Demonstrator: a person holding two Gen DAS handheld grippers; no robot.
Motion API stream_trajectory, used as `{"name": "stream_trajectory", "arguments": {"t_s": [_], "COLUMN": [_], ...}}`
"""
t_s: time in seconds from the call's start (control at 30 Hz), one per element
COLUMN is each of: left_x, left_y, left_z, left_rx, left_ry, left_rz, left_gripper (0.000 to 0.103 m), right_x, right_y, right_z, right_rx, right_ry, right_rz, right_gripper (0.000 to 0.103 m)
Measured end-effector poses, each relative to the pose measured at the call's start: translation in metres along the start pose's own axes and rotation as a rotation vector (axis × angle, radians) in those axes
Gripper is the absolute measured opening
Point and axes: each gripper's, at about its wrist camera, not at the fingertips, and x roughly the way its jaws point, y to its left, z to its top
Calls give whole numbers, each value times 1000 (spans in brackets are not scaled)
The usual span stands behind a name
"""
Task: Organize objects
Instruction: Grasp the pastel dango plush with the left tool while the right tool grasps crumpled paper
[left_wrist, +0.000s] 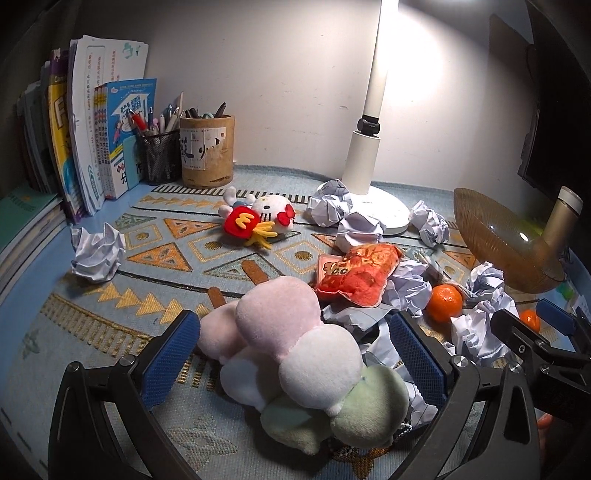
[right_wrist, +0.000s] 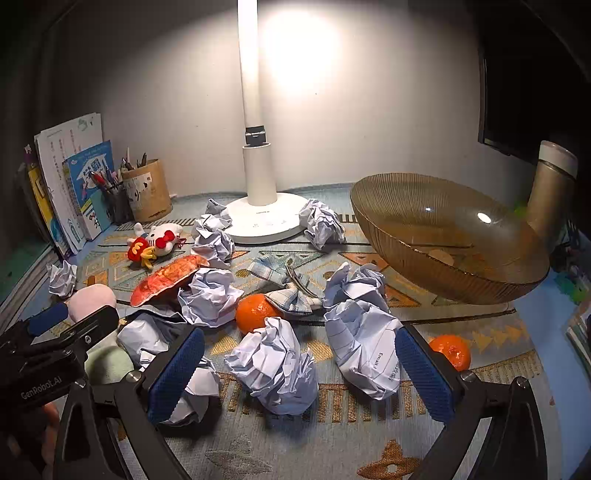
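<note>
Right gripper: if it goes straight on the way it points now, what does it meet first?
Most likely the crumpled paper ball lying between the open fingers of the right gripper, though depth is hard to judge.

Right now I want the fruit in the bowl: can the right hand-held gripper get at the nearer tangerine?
Probably yes: the right hand-held gripper is open, and the tangerine lies uncovered just beyond its right finger, beside a paper ball.

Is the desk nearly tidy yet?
Not yet. The books already stand in a row. Nothing is in hand: the left tool is open around the pastel plush, the right tool open. Paper balls, oranges wait; the bowl is empty.
</note>
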Motion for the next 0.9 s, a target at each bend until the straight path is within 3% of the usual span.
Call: {"name": "stream_trajectory", "arguments": {"t_s": [0.4, 0.5, 0.6, 0.77, 0.83, 0.9], "left_x": [-4, -11, -23, -20, -18, -15], "left_y": [10, 24, 43, 57, 56, 52], "left_z": [1, 2, -1, -10, -12, -11], "left_rx": [-48, -107, -169, -202, -245, -270], "left_ry": [-10, -12, 10, 151, 164, 169], "left_rz": [-30, -47, -106, -175, -242, -278], "left_gripper": [102, 102, 102, 102, 102, 101], "right_x": [-5, -12, -21, -20, -13, -4], "right_y": [1, 1, 7, 41, 52, 53], "right_z": [0, 1, -2, -16, -23, -28], "right_rx": [-2, -2, -22, -108, -127, -118], "right_ry": [-16, -37, -37, 132, 197, 227], "right_rz": [12, 55, 151, 371, 389, 362], "right_gripper": [103, 103, 99, 80, 71, 70]}}
